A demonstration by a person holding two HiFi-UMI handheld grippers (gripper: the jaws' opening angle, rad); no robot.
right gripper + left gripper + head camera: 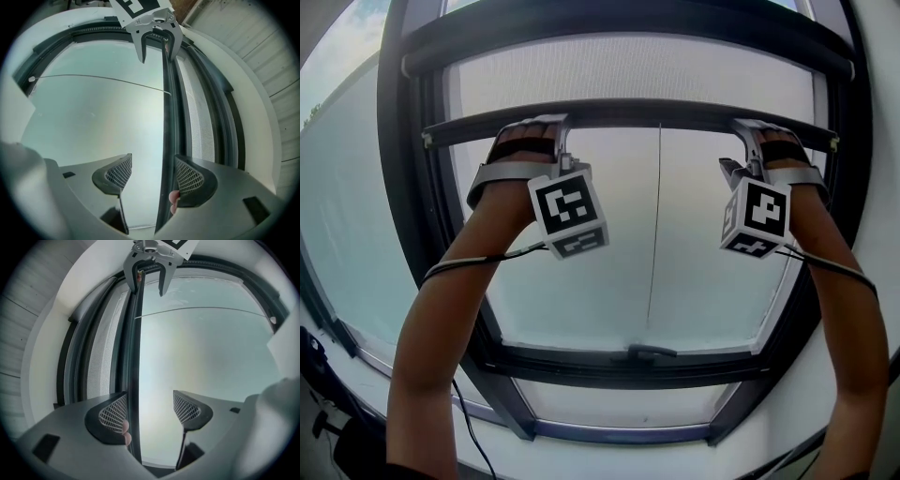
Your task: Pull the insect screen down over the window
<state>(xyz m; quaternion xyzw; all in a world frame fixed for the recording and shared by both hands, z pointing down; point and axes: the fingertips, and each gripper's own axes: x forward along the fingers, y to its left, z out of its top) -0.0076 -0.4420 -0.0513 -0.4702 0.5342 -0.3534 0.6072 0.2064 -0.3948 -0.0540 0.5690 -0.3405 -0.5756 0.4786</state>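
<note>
Left gripper (pixel 150 411): your jaws stood wide apart and gripped nothing; the pull bar (pixel 133 357) ran between them, just beside one pad
Right gripper (pixel 150 176): you held it spread the same way, bar close to one pad
Insect screen (pixel 628 70): mesh covered only the window's top, bar along its lower edge
Cord (pixel 654 225): hung from the bar across the glass
Window frame (pixel 609 361): dark, around the pane

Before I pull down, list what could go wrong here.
1. The left gripper and right gripper both have jaws apart, with the dark horizontal pull bar only resting against one jaw each; it could slip free and the white mesh screen may retract.
2. Pulling the two ends unevenly could tilt the bar and jam it in the dark window frame.
</note>
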